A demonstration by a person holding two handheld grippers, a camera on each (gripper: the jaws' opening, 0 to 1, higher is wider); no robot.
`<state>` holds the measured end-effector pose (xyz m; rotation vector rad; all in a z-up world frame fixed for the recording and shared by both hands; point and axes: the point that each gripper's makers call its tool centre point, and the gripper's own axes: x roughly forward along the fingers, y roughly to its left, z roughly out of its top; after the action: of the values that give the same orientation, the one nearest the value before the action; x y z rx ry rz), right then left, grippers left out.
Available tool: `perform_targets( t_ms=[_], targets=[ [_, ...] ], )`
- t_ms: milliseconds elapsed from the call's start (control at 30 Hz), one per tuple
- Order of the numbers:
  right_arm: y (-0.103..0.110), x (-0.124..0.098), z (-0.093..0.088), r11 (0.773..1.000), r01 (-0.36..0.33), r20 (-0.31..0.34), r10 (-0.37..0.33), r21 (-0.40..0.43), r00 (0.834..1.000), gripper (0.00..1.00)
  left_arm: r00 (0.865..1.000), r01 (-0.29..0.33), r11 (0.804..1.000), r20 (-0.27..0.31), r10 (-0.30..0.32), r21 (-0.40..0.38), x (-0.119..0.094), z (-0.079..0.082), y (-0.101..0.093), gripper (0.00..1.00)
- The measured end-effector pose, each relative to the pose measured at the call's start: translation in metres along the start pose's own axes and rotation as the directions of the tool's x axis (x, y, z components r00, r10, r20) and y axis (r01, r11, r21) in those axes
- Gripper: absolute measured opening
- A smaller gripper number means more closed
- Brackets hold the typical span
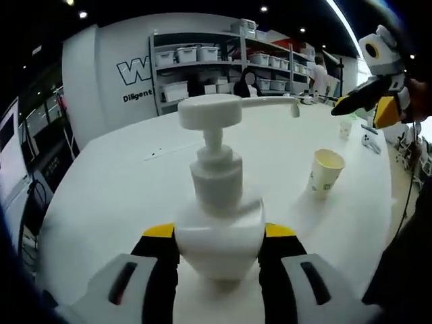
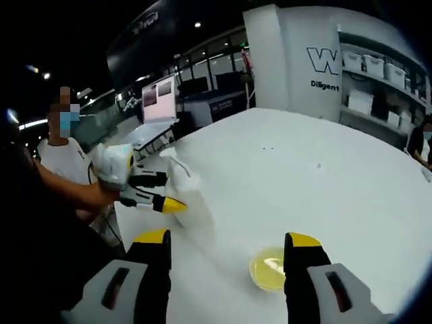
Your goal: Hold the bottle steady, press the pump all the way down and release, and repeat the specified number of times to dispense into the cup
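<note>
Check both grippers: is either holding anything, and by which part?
The left gripper clamps the white pump bottle by its lower body. The right gripper holds nothing; its jaws stand open above the paper cup.

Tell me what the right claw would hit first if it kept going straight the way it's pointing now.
Most likely the paper cup, which sits on the white table between the open right claw jaws, just ahead of the tips. Depth is unclear; it might pass over the rim and meet the table instead.

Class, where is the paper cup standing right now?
In the left gripper view, the paper cup stands on the white table, right of the pump bottle.
</note>
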<state>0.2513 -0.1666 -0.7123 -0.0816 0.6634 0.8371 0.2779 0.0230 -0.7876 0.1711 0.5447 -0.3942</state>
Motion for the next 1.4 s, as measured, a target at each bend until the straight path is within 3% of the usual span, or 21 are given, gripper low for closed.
perform_targets(
  t_ms=[233,467,600,733,800,933,1000,1133,1233,1267,1400],
  targets=[
    [-0.006,-0.007,-0.017,0.997,0.052,0.019,-0.053,0.057,0.998,0.82,0.998,-0.067,0.997,-0.008,0.067,-0.038,-0.005,-0.003,0.018,0.44],
    [-0.012,-0.014,-0.037,0.993,0.087,0.005,-0.088,0.082,0.996,0.88,0.996,-0.089,0.994,-0.017,0.088,-0.056,-0.009,-0.007,0.031,0.44],
    [-0.013,-0.015,-0.041,0.984,0.078,0.025,-0.083,0.162,0.996,0.96,0.999,-0.040,0.997,-0.010,0.039,-0.068,-0.010,-0.007,0.030,0.44],
    [-0.014,-0.015,-0.043,0.984,0.082,0.019,-0.087,0.161,0.996,0.99,0.999,0.033,0.986,0.006,-0.032,-0.163,-0.014,-0.001,0.023,0.45],
    [-0.015,-0.014,-0.044,0.984,0.083,0.015,-0.087,0.158,0.996,0.99,0.998,0.052,0.985,0.049,-0.045,-0.163,-0.019,0.008,0.023,0.47],
    [-0.017,-0.016,-0.042,0.981,0.092,0.021,-0.097,0.169,0.995,0.99,0.995,0.099,0.986,0.040,-0.095,-0.133,-0.025,0.009,0.014,0.57],
    [-0.017,-0.016,-0.042,0.979,0.096,0.020,-0.101,0.179,0.995,0.99,0.995,0.103,0.982,0.032,-0.099,-0.157,-0.028,0.008,0.014,0.63],
    [-0.013,-0.018,-0.043,0.983,0.097,0.015,-0.101,0.154,0.995,0.99,0.992,0.111,0.964,0.082,-0.094,-0.241,-0.035,0.013,0.015,0.73],
    [-0.016,-0.026,-0.049,0.980,0.123,0.008,-0.126,0.154,0.992,0.99,0.989,0.139,0.955,0.085,-0.121,-0.262,-0.036,0.009,0.012,0.75],
    [-0.017,-0.032,-0.050,0.972,0.133,0.033,-0.141,0.192,0.989,0.99,0.988,0.151,0.947,0.086,-0.131,-0.284,-0.038,0.008,0.012,0.77],
    [-0.013,-0.039,-0.061,0.975,0.122,0.012,-0.126,0.185,0.992,1.00,0.986,0.158,0.938,0.101,-0.133,-0.308,-0.046,0.009,0.013,0.83]
  ],
)
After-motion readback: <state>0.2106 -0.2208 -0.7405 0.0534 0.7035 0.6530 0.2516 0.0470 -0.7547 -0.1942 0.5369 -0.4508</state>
